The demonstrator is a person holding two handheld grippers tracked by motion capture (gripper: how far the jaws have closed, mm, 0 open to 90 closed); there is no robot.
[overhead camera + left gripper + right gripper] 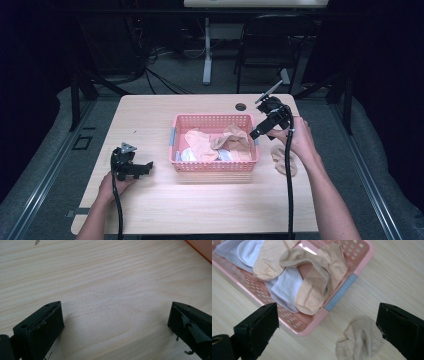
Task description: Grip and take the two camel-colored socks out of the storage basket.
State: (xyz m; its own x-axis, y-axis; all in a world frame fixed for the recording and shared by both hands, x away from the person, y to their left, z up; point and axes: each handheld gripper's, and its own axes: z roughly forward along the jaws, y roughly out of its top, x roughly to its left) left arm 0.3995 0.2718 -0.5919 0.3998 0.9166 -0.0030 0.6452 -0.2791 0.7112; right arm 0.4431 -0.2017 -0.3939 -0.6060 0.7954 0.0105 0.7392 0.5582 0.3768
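Observation:
A pink perforated basket point(214, 166) sits mid-table with several socks in it, peach, white and beige; a beige sock point(235, 137) drapes near its right side. In the right gripper view the basket point(312, 325) lies upper left and the beige sock point(319, 277) hangs toward its rim. A loose beige sock point(281, 159) lies on the table right of the basket, also low in the right gripper view point(359, 340). My right gripper point(256, 134) hovers open above the basket's right edge, empty point(327, 322). My left gripper point(147, 166) rests open on the table left of the basket, nothing between its fingers point(115, 322).
The wooden table point(150, 120) has a cable hole point(241, 106) at the back. A black chair point(270, 45) and a table leg point(206, 55) stand beyond. The basket's corner point(200, 247) shows in the left gripper view.

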